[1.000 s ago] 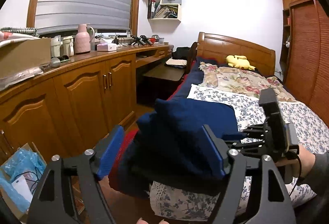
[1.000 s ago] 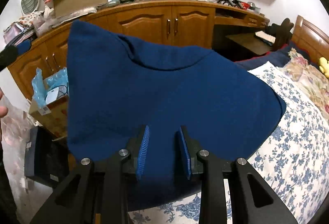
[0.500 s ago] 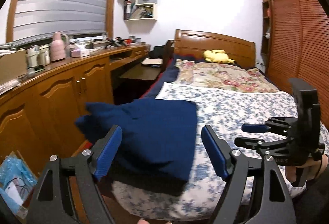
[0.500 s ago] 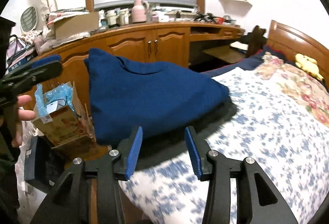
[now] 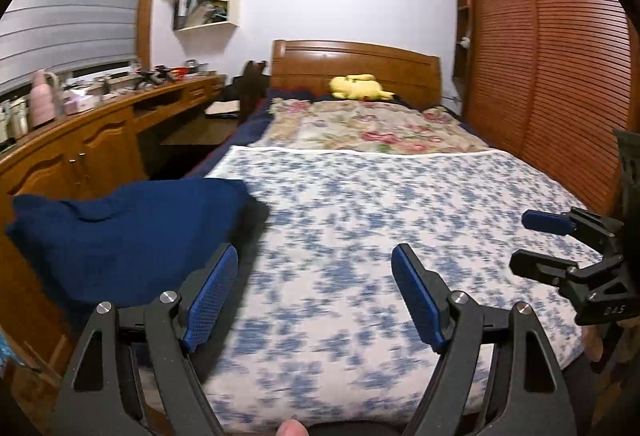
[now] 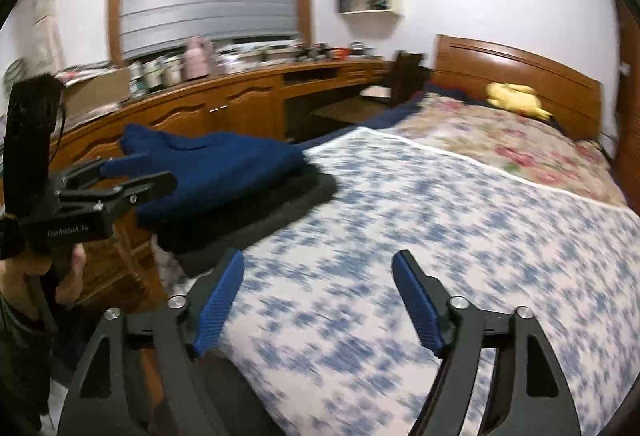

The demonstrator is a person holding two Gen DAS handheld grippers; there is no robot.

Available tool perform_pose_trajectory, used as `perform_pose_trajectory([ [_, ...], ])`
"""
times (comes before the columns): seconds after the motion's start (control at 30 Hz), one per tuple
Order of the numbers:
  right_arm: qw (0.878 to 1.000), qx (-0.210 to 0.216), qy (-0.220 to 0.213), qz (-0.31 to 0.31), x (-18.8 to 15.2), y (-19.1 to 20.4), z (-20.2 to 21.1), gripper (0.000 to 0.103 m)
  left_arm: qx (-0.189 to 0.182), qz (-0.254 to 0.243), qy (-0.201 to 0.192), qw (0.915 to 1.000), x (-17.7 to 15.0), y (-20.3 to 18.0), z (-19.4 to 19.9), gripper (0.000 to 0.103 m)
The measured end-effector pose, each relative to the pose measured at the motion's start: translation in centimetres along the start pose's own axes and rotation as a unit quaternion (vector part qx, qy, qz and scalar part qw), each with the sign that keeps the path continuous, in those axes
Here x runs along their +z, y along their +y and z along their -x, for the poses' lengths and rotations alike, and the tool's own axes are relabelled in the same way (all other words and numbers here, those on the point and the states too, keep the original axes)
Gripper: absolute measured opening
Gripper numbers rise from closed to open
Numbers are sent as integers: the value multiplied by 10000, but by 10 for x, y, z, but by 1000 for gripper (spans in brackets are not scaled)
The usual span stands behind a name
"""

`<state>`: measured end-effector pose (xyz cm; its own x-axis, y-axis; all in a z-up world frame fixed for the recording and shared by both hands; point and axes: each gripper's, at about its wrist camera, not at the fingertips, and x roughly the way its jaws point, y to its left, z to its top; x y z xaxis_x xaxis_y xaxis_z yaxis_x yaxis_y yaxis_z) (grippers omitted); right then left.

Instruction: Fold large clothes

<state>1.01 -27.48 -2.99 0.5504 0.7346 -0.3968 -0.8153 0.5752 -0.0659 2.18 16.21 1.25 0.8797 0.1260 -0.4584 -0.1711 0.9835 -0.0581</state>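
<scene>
Left wrist view, left gripper (image 5: 314, 296): jaws spread wide, nothing between them; one second earlier the navy cloth lay in the gap.
Left wrist view, blue sweater (image 5: 120, 236): folded and lying at the left corner of the bed (image 5: 400, 220); it now sits left of the gripper, farther off than half a second ago.
Left wrist view, right gripper (image 5: 560, 248): seen at the right edge, jaws parted, holding nothing.
Left wrist view, background: yellow plush toy (image 5: 360, 87) by the headboard; wooden desk (image 5: 100, 124) along the left wall.
Right wrist view, right gripper (image 6: 318, 300): jaws wide apart and empty; one second ago they were closed on the sweater's edge.
Right wrist view, blue sweater (image 6: 224, 172): folded, resting on a dark folded garment (image 6: 256, 224) at the bed (image 6: 440, 236) corner; earlier it hung lifted before the camera.
Right wrist view, left gripper (image 6: 138, 174): at the left, just in front of the sweater, nothing held.
</scene>
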Motion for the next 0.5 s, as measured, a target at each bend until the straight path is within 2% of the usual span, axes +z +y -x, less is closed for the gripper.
perform_pose_trajectory([
  [0.2,9956,-842,-222,-357,-23,-27,56,85,-402,-118,21,9991,1,-65,-10,80],
  [0.3,9915,-1149,-322,-510,-33,-26,80,85,-485,-175,13,9987,3,-91,-10,80],
  [0.4,9862,-1473,-447,-607,-43,-27,104,85,-725,-65,68,9973,6,-112,-10,80],
  [0.5,9829,-1614,-518,-725,-49,-24,123,85,-832,-132,35,9964,10,-132,-4,80],
])
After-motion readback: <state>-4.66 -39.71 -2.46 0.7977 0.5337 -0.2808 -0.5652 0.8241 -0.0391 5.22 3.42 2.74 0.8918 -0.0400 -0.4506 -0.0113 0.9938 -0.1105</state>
